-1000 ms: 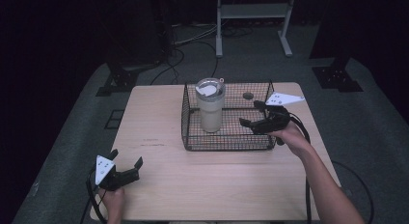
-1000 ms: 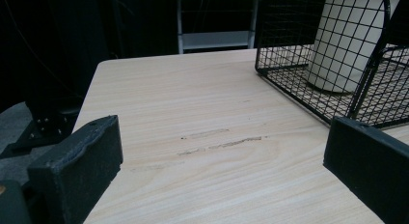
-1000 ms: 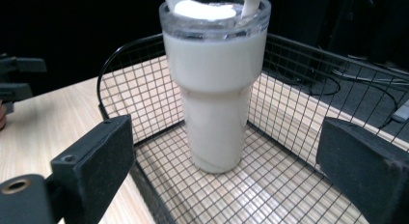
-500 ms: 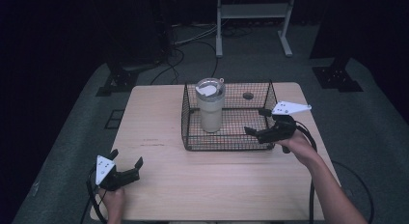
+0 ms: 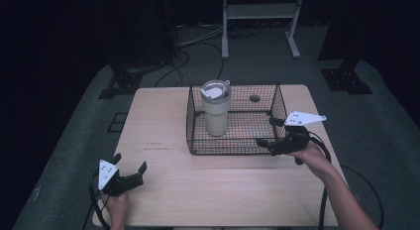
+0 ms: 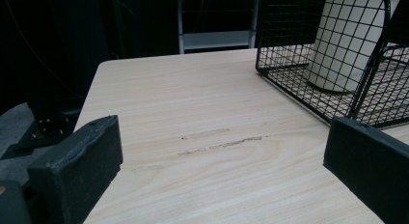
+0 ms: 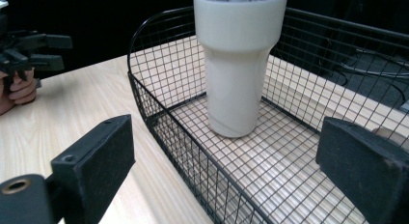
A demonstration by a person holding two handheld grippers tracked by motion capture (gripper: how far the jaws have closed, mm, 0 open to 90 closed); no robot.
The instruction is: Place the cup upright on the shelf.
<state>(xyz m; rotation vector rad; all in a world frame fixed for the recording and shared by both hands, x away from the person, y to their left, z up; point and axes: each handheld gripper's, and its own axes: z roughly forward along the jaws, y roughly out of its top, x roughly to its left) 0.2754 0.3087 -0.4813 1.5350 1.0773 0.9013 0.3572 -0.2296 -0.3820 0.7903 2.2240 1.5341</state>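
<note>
Wire basket (image 5: 237, 141) open on top; mesh walls block entry from the sides. Tumbler (image 5: 216, 108) stands upright in its left half, close to the left wall; right half of the basket floor bare. Right gripper (image 5: 274, 133), jaws spread, sits at the right near corner, astride the wall. Left gripper (image 5: 130, 169) well apart, with bare counter (image 5: 163, 121) between it and the basket.
</note>
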